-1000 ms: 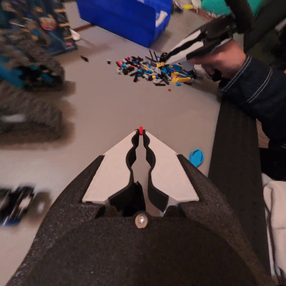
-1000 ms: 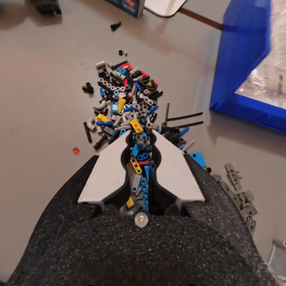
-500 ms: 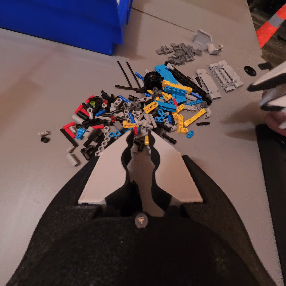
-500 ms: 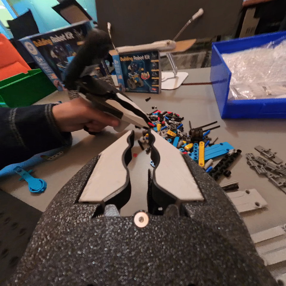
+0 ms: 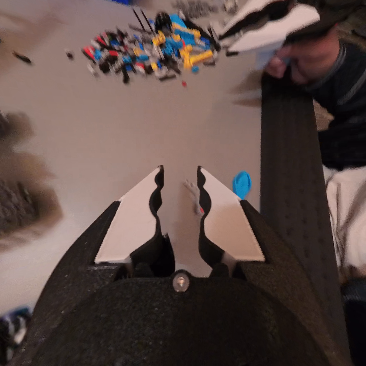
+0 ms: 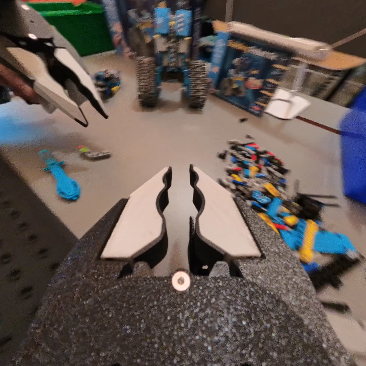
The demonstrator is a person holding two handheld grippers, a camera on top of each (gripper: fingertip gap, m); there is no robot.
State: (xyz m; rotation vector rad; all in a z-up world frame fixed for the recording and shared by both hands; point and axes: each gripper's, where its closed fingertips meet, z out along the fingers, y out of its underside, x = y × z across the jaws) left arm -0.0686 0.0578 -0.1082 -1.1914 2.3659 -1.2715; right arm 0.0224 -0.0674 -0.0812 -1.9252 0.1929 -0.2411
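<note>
My left gripper [image 5: 180, 168] is open and empty above the bare grey table [image 5: 122, 126]. A small grey piece with a red end [image 5: 193, 196] lies on the table under it, by the right finger and free of both pads. In the right wrist view this piece [image 6: 94, 153] also shows a green part and lies below the left gripper [image 6: 95, 121]. My right gripper [image 6: 180, 168] is open with a narrow gap and nothing between its pads, just left of a pile of small coloured bricks [image 6: 257, 178]. The pile [image 5: 154, 49] and the right gripper [image 5: 222, 44] show far off in the left wrist view.
A blue plastic tool [image 6: 63, 182] lies near the table's front edge by a black mat [image 5: 287, 158]. A tracked robot model [image 6: 170, 65], printed boxes [image 6: 247, 75], a green bin [image 6: 75, 25] and a blue bin [image 6: 354, 158] stand at the back and right. The left tips stand about 20 centimeters off the tracked robot model [image 6: 170, 65].
A second ago my left gripper pinched a small red piece at its tips; its jaws have since opened wide and hold nothing. My right gripper has left the pile and drawn back beside it.
</note>
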